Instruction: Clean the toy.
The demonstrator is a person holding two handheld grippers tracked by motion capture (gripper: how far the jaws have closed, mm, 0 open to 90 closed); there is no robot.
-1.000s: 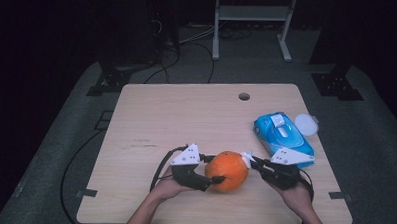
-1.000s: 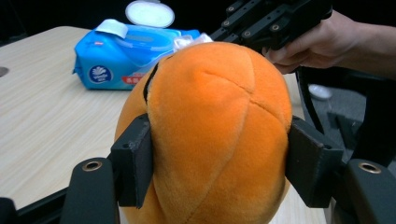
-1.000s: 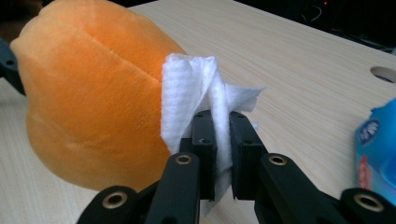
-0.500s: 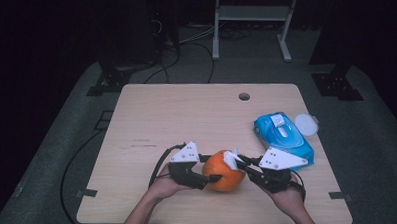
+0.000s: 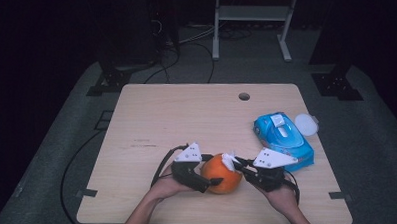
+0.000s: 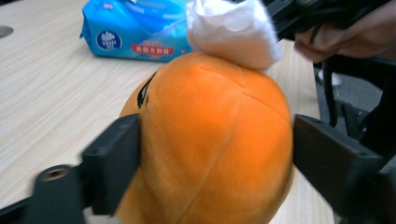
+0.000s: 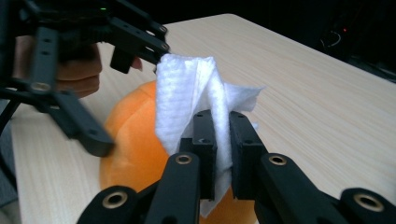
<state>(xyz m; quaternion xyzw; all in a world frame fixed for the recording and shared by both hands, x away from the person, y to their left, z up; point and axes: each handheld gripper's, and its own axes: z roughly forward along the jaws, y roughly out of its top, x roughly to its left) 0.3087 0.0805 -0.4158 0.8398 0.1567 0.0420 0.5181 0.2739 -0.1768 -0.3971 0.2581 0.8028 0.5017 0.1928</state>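
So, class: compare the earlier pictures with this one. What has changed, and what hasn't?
The left tongs have just been opening around the orange toy, which sits between them. The right tongs stay shut on the wipe, edged across the toy. The blue pack hasn't moved.

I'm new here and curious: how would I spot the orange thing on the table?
Start at the wooden table and go to its near edge. There, left of the blue wipes pack, sits the orange plush toy: round, soft, the one bright orange thing, with a white tissue on top.
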